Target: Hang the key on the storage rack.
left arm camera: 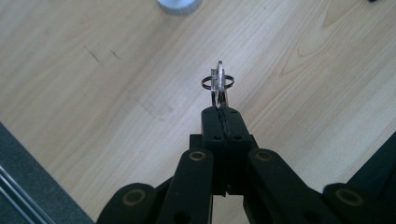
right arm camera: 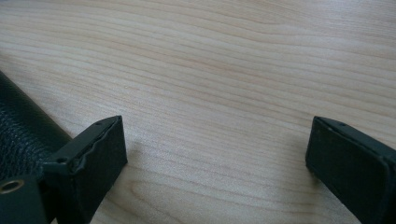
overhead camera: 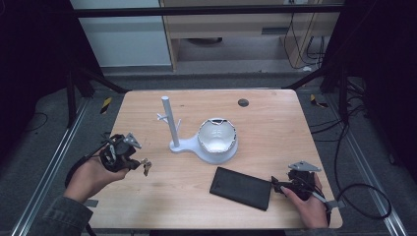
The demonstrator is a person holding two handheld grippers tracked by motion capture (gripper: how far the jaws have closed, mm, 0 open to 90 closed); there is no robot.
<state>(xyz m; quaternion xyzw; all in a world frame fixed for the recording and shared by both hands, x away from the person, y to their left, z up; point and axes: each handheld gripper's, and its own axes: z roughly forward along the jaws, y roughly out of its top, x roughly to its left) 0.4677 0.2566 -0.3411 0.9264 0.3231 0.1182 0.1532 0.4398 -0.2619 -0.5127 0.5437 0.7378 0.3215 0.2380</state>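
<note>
Near the left edge of the pale wooden table (overhead camera: 275,123), the high view shows the left gripper (overhead camera: 139,163) holding a small metal key ring with keys (overhead camera: 145,167). Its own view shows the jaws clamped on the wire ring (left arm camera: 218,83) above the grain. The right gripper (right arm camera: 215,154) stands wide open, beside a black textured wallet (right arm camera: 18,126).

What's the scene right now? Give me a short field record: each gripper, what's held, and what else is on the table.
left gripper: shut on key ring, lifted off the table
keys: hang from the left jaws, left of the stand
right gripper: open, nothing between the jaws, low over the wood
black wallet: lies flat, just left of the right gripper
white stand: upright post with small pegs, mid-table
bowl: on the stand's base, right of the post
</note>
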